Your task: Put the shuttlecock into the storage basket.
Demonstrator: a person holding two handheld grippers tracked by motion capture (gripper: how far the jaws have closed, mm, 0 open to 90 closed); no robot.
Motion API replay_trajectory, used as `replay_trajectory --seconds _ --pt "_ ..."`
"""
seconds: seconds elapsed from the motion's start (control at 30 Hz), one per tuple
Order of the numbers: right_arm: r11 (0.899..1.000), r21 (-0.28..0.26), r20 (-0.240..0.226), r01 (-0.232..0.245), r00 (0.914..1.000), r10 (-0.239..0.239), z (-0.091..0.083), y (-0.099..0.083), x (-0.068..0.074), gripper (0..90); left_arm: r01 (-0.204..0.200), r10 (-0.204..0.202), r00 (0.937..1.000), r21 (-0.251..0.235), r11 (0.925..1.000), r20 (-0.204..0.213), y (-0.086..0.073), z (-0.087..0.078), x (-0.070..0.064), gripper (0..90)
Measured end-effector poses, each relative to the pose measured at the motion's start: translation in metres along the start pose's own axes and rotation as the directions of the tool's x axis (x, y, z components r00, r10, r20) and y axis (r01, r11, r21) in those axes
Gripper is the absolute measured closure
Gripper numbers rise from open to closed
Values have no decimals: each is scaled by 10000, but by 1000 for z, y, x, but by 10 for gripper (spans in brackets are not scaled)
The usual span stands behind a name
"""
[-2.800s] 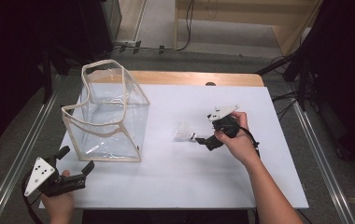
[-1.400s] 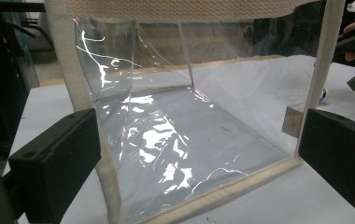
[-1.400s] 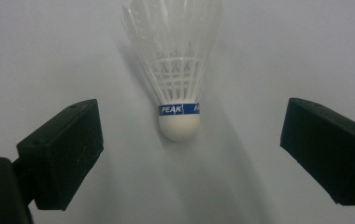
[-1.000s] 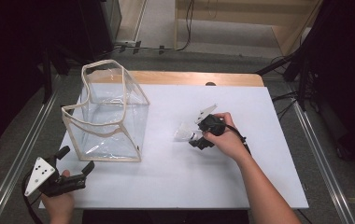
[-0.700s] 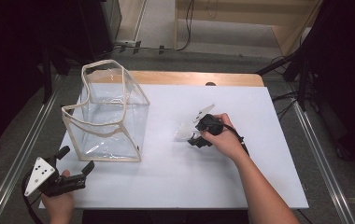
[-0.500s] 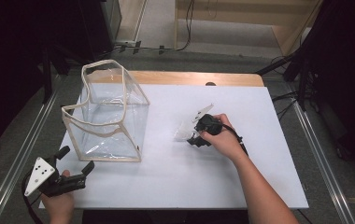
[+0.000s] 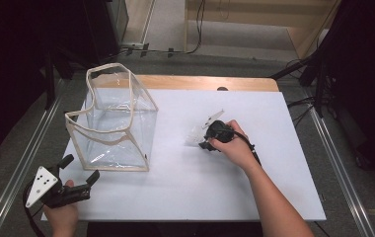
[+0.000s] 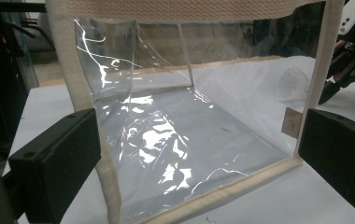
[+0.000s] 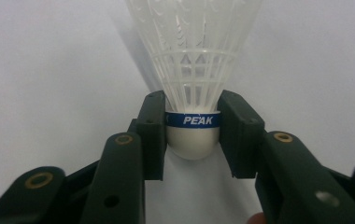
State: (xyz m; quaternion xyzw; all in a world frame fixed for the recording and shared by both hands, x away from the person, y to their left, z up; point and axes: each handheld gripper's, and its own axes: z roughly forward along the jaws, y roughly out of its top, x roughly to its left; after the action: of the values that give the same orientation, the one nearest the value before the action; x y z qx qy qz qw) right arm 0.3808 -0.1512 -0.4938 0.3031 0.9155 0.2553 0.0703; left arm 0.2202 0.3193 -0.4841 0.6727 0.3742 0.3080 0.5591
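A white plastic shuttlecock [image 9: 193, 70] with a blue "PEAK" band lies on the white table top [image 7: 254, 118]. My right gripper [image 9: 193, 135] is shut on its rounded cork base, one jaw on each side. From above, the shuttlecock [image 7: 195, 134] sits mid-table under the right gripper [image 7: 206, 142]. A clear plastic bag [image 7: 114, 123] with cream fabric trim stands open at the left. My left gripper [image 7: 81, 174] rests open near the table's front left corner, pointing at the clear bag [image 8: 185, 116], apart from it.
A wooden strip [image 7: 200, 83] runs along the table's far edge. Metal rails [image 7: 338, 163] flank both sides. Cables lie on the floor beyond. The right gripper [image 8: 348, 70] and the shuttlecock [image 8: 294, 84] show past the bag in the left gripper view.
My right gripper moved left to the shuttlecock and shut on its base. The left gripper and the bag have not moved.
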Motion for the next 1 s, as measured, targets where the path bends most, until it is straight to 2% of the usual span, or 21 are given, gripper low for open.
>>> replay_trajectory --seconds 1.0 --pt "9965 -821 81 -143 9999 150 -16 6 3 618 12 -12 10000 -13 10000 0 0 0 0 0"
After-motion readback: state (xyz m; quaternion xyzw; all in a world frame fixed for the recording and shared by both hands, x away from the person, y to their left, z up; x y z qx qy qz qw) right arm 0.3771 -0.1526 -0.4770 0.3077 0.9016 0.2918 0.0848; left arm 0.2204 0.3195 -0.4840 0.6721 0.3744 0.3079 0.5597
